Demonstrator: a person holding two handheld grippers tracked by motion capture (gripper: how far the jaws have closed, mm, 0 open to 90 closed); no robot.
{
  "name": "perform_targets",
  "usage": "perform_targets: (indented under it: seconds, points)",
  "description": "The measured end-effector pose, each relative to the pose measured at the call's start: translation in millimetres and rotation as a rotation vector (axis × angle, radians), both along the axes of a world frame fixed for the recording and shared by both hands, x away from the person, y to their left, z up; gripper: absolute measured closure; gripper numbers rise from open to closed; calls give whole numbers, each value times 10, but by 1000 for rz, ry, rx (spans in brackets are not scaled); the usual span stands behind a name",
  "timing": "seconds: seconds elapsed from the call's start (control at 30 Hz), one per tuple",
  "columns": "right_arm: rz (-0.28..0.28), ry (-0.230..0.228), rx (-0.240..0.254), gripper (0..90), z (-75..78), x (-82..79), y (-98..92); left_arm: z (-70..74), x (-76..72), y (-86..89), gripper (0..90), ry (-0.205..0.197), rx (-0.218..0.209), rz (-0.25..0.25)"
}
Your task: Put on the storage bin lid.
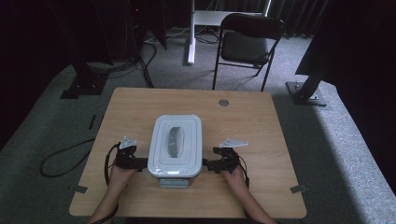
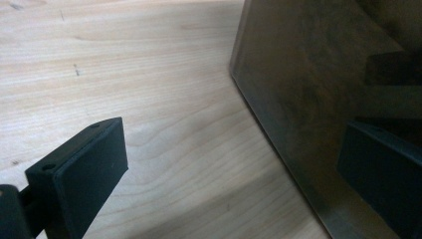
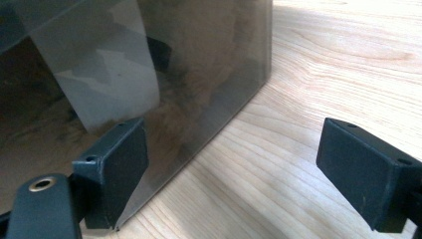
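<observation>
Hand-held grippers [image 1: 141,163] [image 1: 208,164] flanking smooth translucent lidded box [image 1: 175,145]

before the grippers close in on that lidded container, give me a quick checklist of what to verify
1. Lid seated on the clear container: ok, it lies flat.
2. Left gripper open: ok, jaws apart beside the container's left wall.
3. Right gripper open: ok, jaws spread at the right wall.
4. Both grippers level with each other: ok in the high view.
5. Side latches undone: cannot tell.
6. Container well onto the table: ok.
</observation>
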State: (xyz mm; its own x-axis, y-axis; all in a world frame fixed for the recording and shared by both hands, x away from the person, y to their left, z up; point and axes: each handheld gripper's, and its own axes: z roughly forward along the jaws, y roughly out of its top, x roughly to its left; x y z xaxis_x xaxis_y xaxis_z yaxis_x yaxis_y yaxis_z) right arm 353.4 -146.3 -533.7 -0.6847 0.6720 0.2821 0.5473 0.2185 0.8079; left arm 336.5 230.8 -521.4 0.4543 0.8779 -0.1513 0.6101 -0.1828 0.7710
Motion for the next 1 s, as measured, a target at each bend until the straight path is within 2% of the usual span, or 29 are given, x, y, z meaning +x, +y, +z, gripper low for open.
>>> perform_targets:
  seconds: [0.2,0.27,0.3,0.37,0.43,0.53,0.63,1.0]
  points:
    - [-28,-26,-25,124,2,-4,-64,-7,-42,35,9,-69,60,35]
    - [-43,-30,-23,123,1,4,-104,-6,-45,67,9,-94,44,42]
    - [-53,-34,-31,124,1,9,-122,-1,-44,85,8,-99,62,53]
    - [-67,-39,-39,124,1,15,-161,1,-41,97,8,-105,66,58]
    - [-81,-46,-51,124,1,23,-183,3,-44,116,9,-116,50,65]
    - [-98,-50,-54,124,7,24,-224,15,-76,134,9,-140,48,64]
    - [-103,-51,-58,124,6,20,-258,12,-98,154,9,-144,51,69]
    - [-171,-43,-55,124,-53,-23,-588,-9,-215,326,9,-144,43,96]
